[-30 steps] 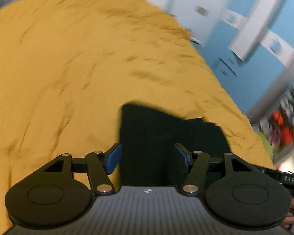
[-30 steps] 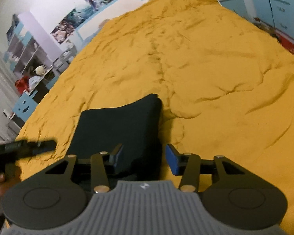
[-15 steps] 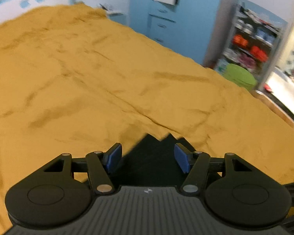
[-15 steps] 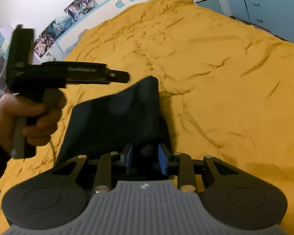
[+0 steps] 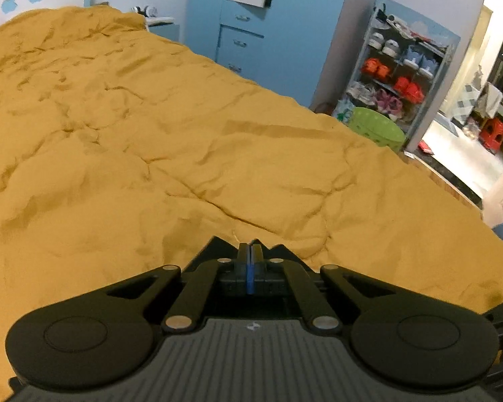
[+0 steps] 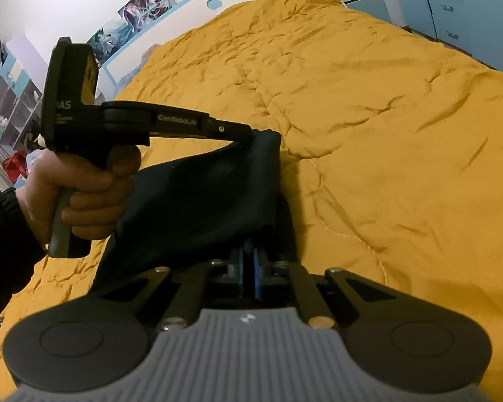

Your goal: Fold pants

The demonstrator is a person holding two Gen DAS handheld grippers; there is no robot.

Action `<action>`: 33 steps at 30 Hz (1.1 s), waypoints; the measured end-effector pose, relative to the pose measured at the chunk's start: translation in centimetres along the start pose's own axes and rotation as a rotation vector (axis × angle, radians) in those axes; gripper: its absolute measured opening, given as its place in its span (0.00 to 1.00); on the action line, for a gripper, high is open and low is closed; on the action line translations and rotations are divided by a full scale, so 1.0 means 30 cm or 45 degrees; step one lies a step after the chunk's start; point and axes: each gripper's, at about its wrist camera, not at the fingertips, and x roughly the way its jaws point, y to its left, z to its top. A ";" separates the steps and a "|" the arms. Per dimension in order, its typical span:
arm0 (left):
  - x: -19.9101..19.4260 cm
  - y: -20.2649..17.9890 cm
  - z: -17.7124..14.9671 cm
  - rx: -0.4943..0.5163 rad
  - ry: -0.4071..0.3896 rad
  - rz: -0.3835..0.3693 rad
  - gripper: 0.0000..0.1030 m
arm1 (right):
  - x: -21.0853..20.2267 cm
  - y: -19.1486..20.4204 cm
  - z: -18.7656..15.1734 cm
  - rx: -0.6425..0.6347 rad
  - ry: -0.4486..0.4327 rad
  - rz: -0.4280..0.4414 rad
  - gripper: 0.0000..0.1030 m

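The folded black pants (image 6: 201, 201) lie on the yellow bedspread (image 6: 369, 117) and are lifted along one edge. My left gripper (image 6: 248, 134) comes in from the left in the right wrist view and is shut on the far corner of the pants. In its own view the left gripper (image 5: 250, 251) has its jaws together on black cloth (image 5: 214, 248). My right gripper (image 6: 248, 261) is shut on the near corner of the pants. The cloth sags between the two grips.
The bed's right edge runs beside a blue wardrobe (image 5: 261, 33), a shoe rack (image 5: 395, 77) and a green basket (image 5: 375, 127). A doorway (image 5: 479, 117) opens at the far right. A shelf unit (image 6: 10, 110) stands left of the bed.
Both grippers have shut on the pants' corners; they were open a second ago. The left gripper swung round and now lifts the far corner off the bedspread.
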 end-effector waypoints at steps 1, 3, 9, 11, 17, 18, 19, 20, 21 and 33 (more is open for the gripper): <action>-0.003 0.003 0.002 -0.008 -0.013 0.033 0.00 | 0.000 0.002 0.001 -0.001 -0.001 0.001 0.00; -0.009 0.022 0.008 -0.063 -0.038 0.086 0.00 | -0.004 0.001 0.002 0.000 -0.003 0.006 0.00; -0.001 0.071 0.016 -0.180 -0.021 0.144 0.00 | -0.035 -0.004 -0.009 0.015 -0.008 0.024 0.00; -0.011 0.066 0.013 -0.180 -0.033 0.085 0.00 | -0.044 -0.012 -0.017 0.025 -0.009 0.031 0.00; -0.036 -0.001 0.037 -0.042 -0.034 0.007 0.33 | -0.051 -0.006 -0.015 0.019 -0.020 0.049 0.00; -0.032 -0.003 0.041 -0.037 -0.021 -0.007 0.42 | -0.050 -0.007 -0.015 0.019 -0.019 0.051 0.00; -0.026 -0.001 0.045 -0.037 -0.003 -0.027 0.45 | -0.049 -0.009 -0.015 0.021 -0.019 0.053 0.00; -0.018 0.001 0.046 -0.034 0.015 -0.050 0.45 | -0.049 -0.011 -0.016 0.022 -0.018 0.056 0.00; -0.011 -0.001 0.043 -0.025 0.029 -0.070 0.47 | -0.048 -0.013 -0.017 0.022 -0.017 0.057 0.00; 0.103 -0.102 0.009 0.234 0.204 -0.092 0.06 | -0.047 -0.020 -0.009 0.015 0.001 0.062 0.00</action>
